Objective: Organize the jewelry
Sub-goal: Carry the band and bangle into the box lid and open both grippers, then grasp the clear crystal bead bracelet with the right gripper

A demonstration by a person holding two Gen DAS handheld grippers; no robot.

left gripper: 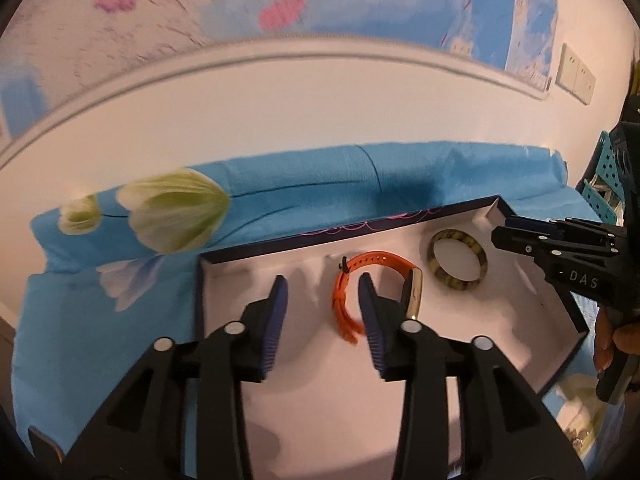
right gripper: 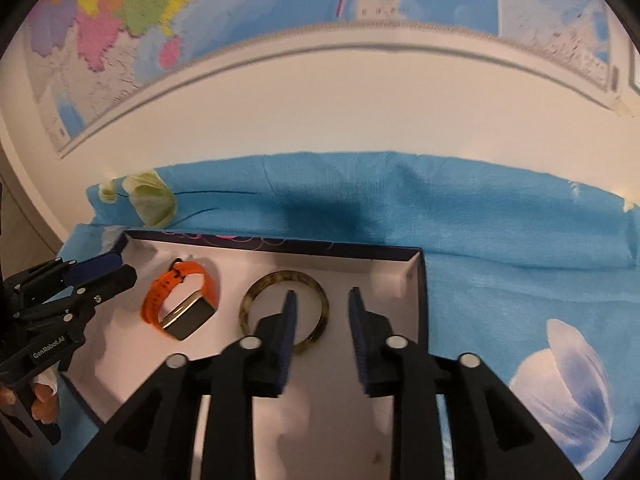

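Fingers [left gripper: 280, 304] empty over tray [left gripper: 400, 216]; watch [left gripper: 348, 292] beside bangle [left gripper: 458, 260].

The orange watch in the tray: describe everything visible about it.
The orange watch has a rubbery-looking strap with a row of holes and a small dark buckle, closed into a loop, plus a rectangular gold-toned case with a dark face. It lies on its side on the white floor of the dark-rimmed tray, apart from the mottled bangle to its right. Neither gripper touches it: the left gripper is open just above and beside it, nothing between its fingers.
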